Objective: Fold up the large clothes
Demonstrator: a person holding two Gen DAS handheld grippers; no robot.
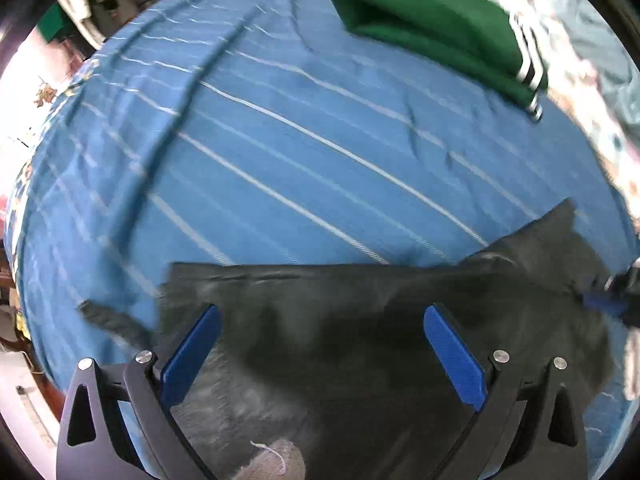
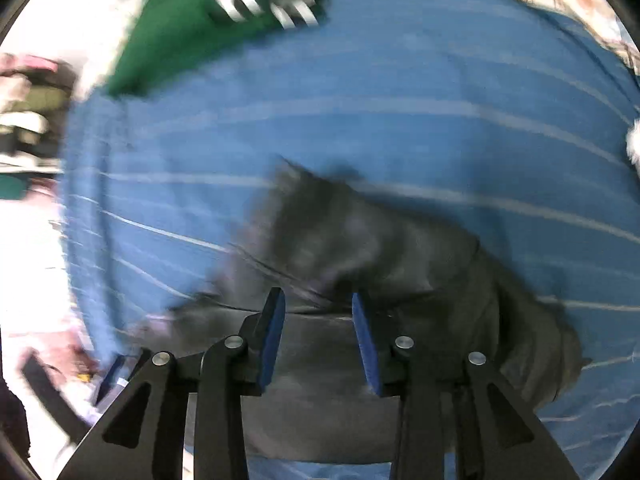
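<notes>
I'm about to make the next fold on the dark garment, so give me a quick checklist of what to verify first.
1. Left gripper jaws open over the dark garment: ok.
2. Right gripper jaws open, nothing pinched: ok.
3. Garment lying flat: not ok, its right part is bunched.
4. Green garment apart from the dark one: ok.
5. Blue striped sheet smooth: not ok, creased.
6. Picture sharpness: not ok, right view blurred.

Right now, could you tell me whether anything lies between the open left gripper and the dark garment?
Nothing visible does. The left gripper hangs open directly over the dark garment; the green folded garment lies far off across the blue striped sheet.
</notes>
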